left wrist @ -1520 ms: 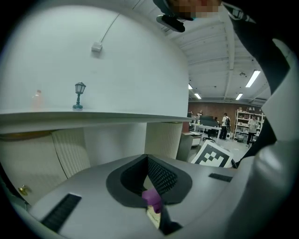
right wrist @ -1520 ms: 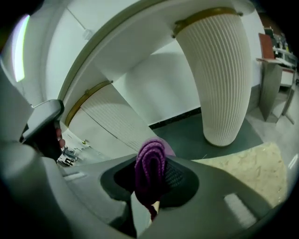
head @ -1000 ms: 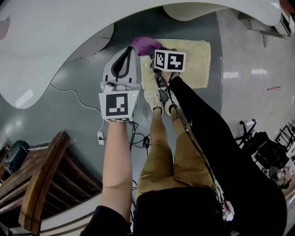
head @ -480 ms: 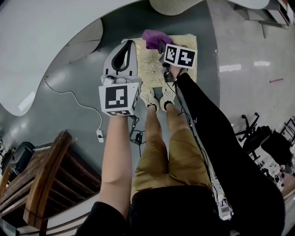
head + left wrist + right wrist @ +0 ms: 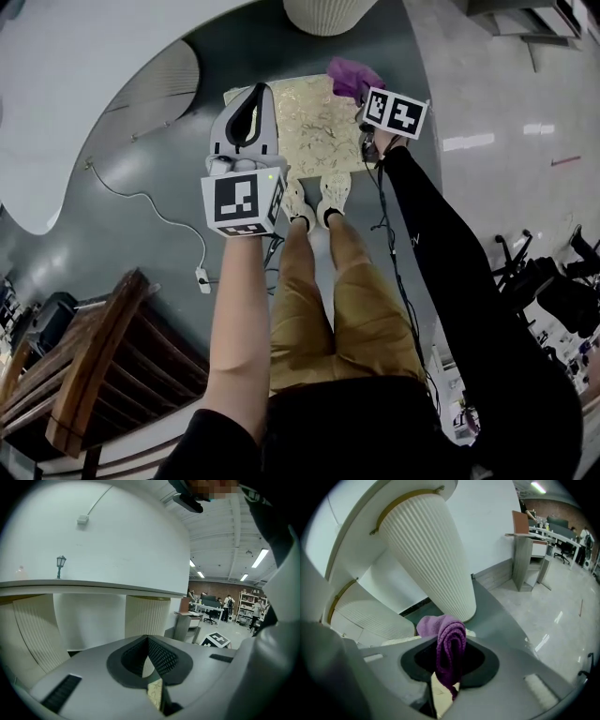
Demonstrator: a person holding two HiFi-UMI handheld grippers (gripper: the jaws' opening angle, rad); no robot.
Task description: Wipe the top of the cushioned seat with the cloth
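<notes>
The cushioned seat has a cream, gold-patterned top and stands on the floor ahead of the person's shoes. A purple cloth lies bunched at its far right corner, with my right gripper shut on it. In the right gripper view the cloth sticks up folded from the right gripper, with the seat top just below. My left gripper hovers over the seat's left edge, shut and holding nothing. The left gripper shows its jaws together in its own view, and a sliver of the seat shows below them.
A white ribbed pedestal stands just beyond the seat, and the pedestal looms close in the right gripper view. A curved white tabletop spreads to the left. A wooden chair stands near left. A cable and power strip lie on the floor.
My right gripper has carried the purple cloth rightwards along the seat's far edge, from the left corner to the right corner. The left gripper has stayed shut by the seat's left side.
</notes>
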